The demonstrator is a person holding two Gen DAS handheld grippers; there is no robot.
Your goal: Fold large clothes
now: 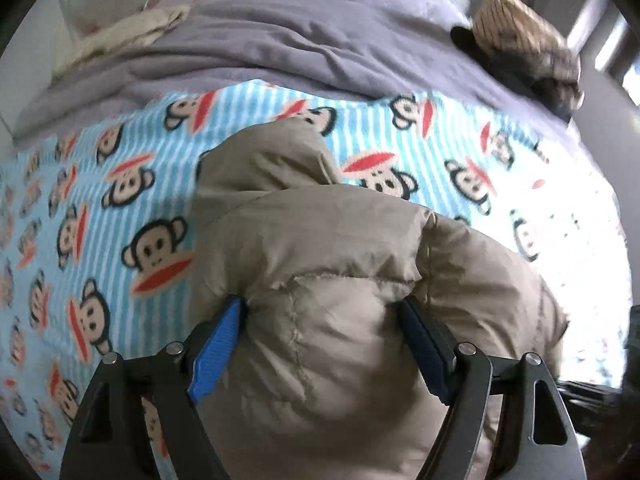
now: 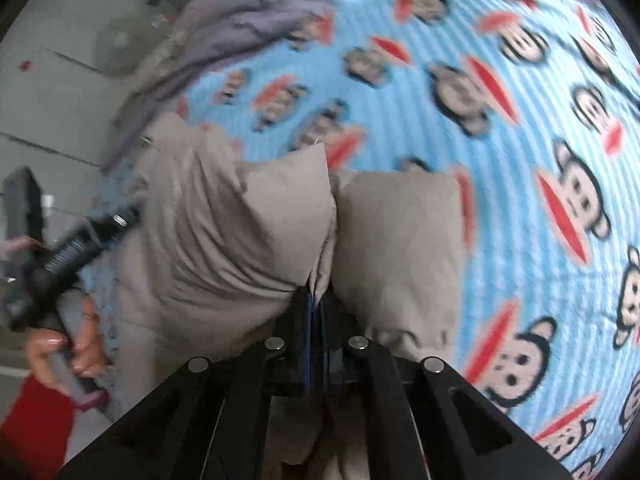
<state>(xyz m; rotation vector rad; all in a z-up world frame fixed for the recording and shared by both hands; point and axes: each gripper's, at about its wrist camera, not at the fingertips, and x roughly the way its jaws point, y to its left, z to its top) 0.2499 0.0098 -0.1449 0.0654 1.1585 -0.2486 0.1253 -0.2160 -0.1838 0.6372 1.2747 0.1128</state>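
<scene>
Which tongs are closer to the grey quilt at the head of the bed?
Probably left. The left tongs straddle the jacket, facing the quilt. The right tongs pinch a jacket edge, quilt off to the far left.

Right gripper (image 2: 318,300) at bottom centre, black arms converging, fingers (image 2: 308,320) pressed together on a pinched fold of a beige puffy jacket (image 2: 224,232). Jacket bulging up in two padded lobes either side of the pinch, lying on a blue striped blanket (image 2: 500,184) printed with monkey faces. Grey bedding (image 2: 240,12) rumpled beyond the blanket at top left. At far left, a hand (image 2: 80,344) with a red sleeve gripping the black handle of the other gripper (image 2: 76,248), touching the jacket's left edge. Pale floor (image 2: 52,92) behind.
</scene>
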